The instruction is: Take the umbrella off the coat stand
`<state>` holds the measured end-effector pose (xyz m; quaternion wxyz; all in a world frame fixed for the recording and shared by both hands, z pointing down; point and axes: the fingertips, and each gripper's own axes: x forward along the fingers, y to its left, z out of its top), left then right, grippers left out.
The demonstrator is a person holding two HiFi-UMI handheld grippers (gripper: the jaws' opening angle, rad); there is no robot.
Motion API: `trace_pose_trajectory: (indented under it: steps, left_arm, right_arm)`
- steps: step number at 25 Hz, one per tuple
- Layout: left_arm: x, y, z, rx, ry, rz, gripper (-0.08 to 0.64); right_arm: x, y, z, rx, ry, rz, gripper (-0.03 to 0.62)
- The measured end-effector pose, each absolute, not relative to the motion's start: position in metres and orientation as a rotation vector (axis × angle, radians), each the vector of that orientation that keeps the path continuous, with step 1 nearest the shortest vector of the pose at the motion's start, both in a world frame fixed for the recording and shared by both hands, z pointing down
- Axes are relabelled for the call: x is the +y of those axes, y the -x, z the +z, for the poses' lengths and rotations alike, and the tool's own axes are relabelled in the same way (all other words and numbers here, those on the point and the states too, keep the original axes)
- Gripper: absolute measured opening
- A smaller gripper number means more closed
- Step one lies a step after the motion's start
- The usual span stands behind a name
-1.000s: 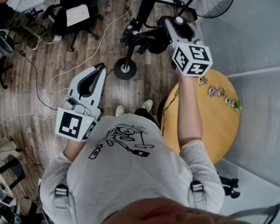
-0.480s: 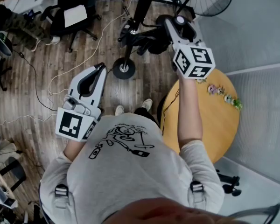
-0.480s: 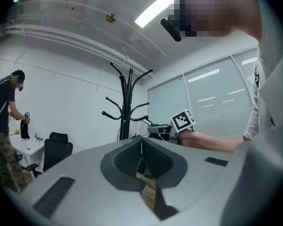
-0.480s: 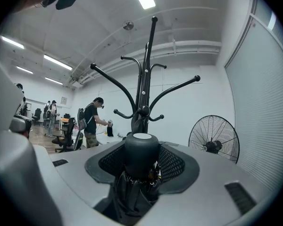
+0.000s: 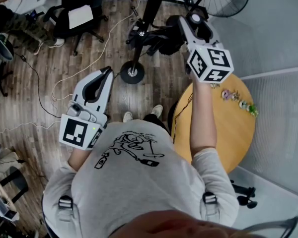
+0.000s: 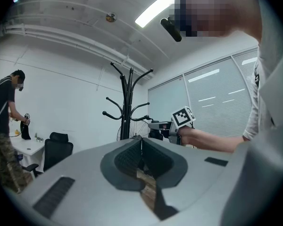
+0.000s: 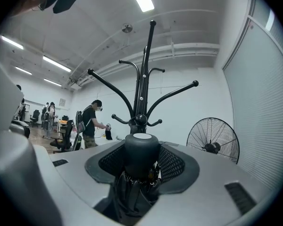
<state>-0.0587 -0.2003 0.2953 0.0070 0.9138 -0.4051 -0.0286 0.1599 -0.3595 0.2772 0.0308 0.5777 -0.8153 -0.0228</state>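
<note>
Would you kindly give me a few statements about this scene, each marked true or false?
1. The right gripper is shut on a folded black umbrella. True.
2. The left gripper grips the umbrella too. False: its jaws are together with nothing between them.
3. A fan stands near the coat stand. True.
4. The round table has nothing on it. False: small items lie near its far edge.
5. The coat stand is white. False: it is black.
</note>
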Motion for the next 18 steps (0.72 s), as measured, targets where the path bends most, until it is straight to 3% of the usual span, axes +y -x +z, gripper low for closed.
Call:
trace_pose_trajectory:
  steps: [18]
  left_arm:
    - [-0.204,0.060,0.296,-1.272,-2.848,-0.084,0.012]
  right_arm:
    - [-0.360,-0.179,0.266,-2.526,-1.845,-0.025,0.218]
